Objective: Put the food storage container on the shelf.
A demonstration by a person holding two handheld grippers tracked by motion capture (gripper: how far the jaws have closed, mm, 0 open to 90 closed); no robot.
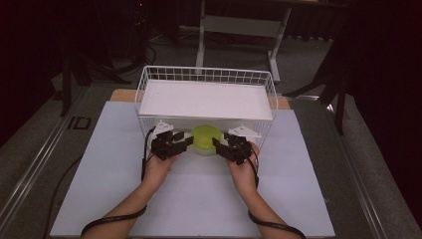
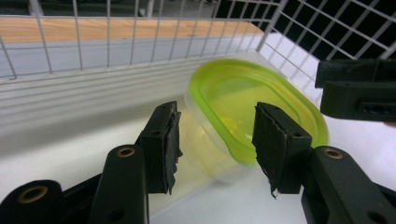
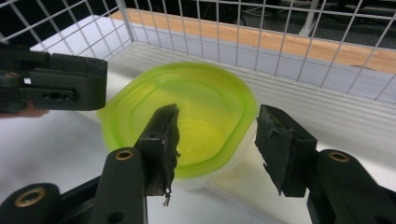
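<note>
at the wire basket (image 1: 149, 79) mouth, left gripper (image 1: 180, 143) and right gripper (image 1: 222, 145) spread, flanking green-lidded container (image 1: 206, 137)

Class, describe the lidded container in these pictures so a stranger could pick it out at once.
Find the white wire basket on the white table. At the basket's near edge, between the left gripper and right gripper, sits the container. It alone is coloured: clear tub, bright lime-green lid.

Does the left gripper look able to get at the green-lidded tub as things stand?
Probably yes. The left gripper is open right beside the tub, whose near edge sits between its jaws in the left gripper view. The basket is open on the person's side, so no wire bars the way.
</note>
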